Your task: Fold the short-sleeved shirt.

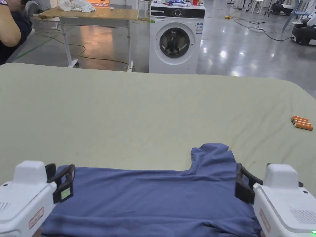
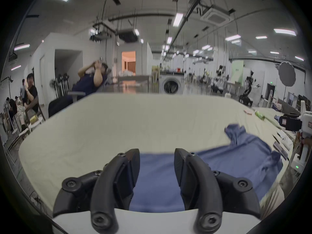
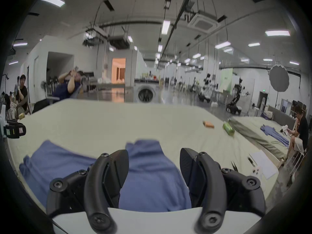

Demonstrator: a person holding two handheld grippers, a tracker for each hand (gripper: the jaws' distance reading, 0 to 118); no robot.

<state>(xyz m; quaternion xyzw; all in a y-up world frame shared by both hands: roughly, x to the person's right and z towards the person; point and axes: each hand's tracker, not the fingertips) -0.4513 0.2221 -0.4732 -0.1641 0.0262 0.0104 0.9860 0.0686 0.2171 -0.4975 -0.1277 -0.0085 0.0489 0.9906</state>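
Blue shirt (image 1: 154,197) lies on the near edge of the table (image 1: 123,117), spread across a pale green cover. One sleeve (image 1: 213,155) sticks out at the far right side, pointing away from the camera.

Left gripper (image 1: 63,183) sits at the shirt's left edge. In the left gripper view its jaws stand wide apart, blue cloth visible between them, nothing clamped. Whether the jaw tips touch the fabric: cannot tell.

Right gripper (image 1: 243,182) sits at the shirt's right edge, just below the sleeve. In the right gripper view its jaws are likewise spread, blue cloth showing in the gap, nothing gripped.

Farther right on the cover: a small cluster of orange cylinders (image 1: 301,122), well apart from the shirt.

Beyond the table: white washing machine (image 1: 176,38) on a glossy floor; a wooden-topped table (image 1: 92,14) to its left carrying crumpled white cloth (image 1: 77,5).
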